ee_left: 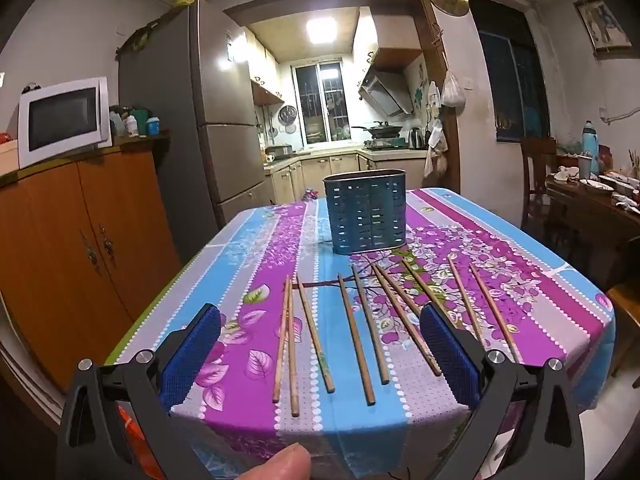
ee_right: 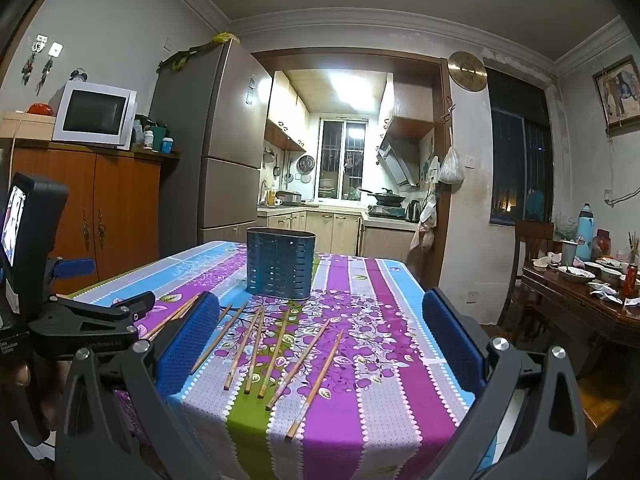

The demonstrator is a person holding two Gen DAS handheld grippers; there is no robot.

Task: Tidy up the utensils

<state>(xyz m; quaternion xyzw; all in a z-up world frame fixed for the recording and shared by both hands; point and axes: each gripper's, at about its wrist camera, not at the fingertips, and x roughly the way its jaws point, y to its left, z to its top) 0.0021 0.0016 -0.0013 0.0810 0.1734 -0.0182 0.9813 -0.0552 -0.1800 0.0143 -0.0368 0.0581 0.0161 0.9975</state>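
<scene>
Left gripper (ee_left: 320, 320) jaws spread wide, grasping nothing; wooden chopsticks (ee_left: 356, 336) lie on tablecloth (ee_left: 540, 292) between and beyond pads. Right gripper (ee_right: 320, 316) likewise released, empty. Blue holder (ee_left: 365, 216) stands ahead of jaws, past chopsticks.

Lit kitchen (ee_left: 320, 92) thru doorway; fridge (ee_left: 192, 112), microwave (ee_left: 64, 120) on wood cabinet (ee_left: 80, 248) left; dark window (ee_right: 520, 168) right.

Home dining room opening onto a kitchen: fridge (ee_right: 224, 140), microwave (ee_right: 94, 117) sitting on a wooden cabinet (ee_right: 100, 216), floral tablecloth (ee_right: 360, 340) covering the table (a wall clock (ee_right: 467, 71) hanging by the doorway).
</scene>
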